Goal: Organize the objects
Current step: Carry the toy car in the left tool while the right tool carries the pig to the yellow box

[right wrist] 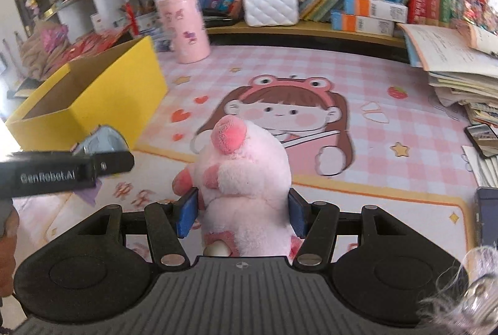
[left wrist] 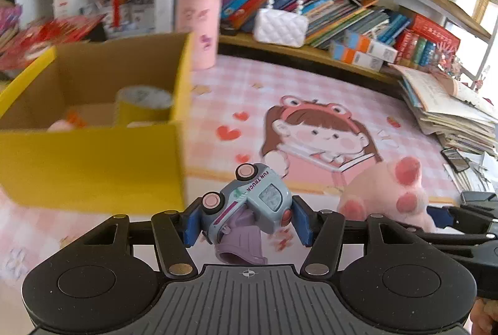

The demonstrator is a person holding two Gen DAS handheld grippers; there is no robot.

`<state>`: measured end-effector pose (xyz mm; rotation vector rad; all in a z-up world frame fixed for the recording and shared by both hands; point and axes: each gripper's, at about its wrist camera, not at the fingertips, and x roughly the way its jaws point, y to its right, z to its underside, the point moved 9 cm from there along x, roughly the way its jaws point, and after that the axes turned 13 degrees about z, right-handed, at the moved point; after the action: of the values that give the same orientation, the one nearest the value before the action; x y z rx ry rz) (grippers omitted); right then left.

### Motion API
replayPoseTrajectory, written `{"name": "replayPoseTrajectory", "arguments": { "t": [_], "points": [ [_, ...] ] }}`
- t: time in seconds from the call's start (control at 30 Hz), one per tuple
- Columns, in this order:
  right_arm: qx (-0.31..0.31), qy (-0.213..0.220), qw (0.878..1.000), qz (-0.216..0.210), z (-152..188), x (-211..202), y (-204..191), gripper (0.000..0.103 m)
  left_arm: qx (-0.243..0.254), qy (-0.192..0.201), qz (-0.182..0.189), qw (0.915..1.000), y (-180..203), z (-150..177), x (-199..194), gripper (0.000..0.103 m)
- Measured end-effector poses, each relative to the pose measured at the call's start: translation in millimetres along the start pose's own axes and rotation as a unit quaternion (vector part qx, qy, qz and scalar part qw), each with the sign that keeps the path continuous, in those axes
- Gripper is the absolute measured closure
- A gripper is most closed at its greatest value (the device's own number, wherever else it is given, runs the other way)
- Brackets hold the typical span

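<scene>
You're clamping your left tool (left wrist: 246, 218) half-closed on the toy truck (left wrist: 249, 201), carrying it clear of the bench (left wrist: 311, 86) beside the yellow box (left wrist: 93, 160), likely its destination; your right tool (right wrist: 242, 212) is squeezing the pink plush (right wrist: 246, 176) just alongside, waiting its turn.
</scene>
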<state>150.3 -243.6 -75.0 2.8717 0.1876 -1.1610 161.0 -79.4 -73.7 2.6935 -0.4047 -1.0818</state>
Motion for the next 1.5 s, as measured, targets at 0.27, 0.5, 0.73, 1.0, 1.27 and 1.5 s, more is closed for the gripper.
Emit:
{"name": "replayPoseTrajectory", "arguments": {
  "t": [0.27, 0.5, 0.73, 1.0, 1.27, 1.5],
  "points": [
    [-0.040, 0.006, 0.999, -0.026, 9.3, -22.1, -62.7, 0.047, -0.028, 0.010, -0.010, 0.9995, -40.1, 14.2, -41.1, 0.046],
    [-0.074, 0.015, 0.996, -0.053, 15.1, -38.7, -116.5, 0.047, -0.050, 0.026, -0.024, 0.9981, -78.9, 20.1, -77.8, 0.046],
    [-0.101, 0.024, 0.992, -0.072, 20.9, -51.0, -159.5, 0.047, -0.068, 0.039, -0.036, 0.9963, -109.0, 25.4, -103.5, 0.046],
    [-0.112, 0.035, 0.990, -0.076, 21.9, -59.0, -187.7, 0.047, -0.069, 0.054, -0.041, 0.9953, -129.1, 26.3, -123.5, 0.046],
    [-0.121, 0.046, 0.988, -0.084, 18.6, -61.8, -209.8, 0.047, -0.070, 0.067, -0.049, 0.9941, -146.9, 23.8, -137.5, 0.046],
    [-0.125, 0.058, 0.987, -0.087, 10.8, -60.9, -223.6, 0.047, -0.061, 0.087, -0.060, 0.9926, -159.3, 12.4, -148.1, 0.046]
  ]
}}
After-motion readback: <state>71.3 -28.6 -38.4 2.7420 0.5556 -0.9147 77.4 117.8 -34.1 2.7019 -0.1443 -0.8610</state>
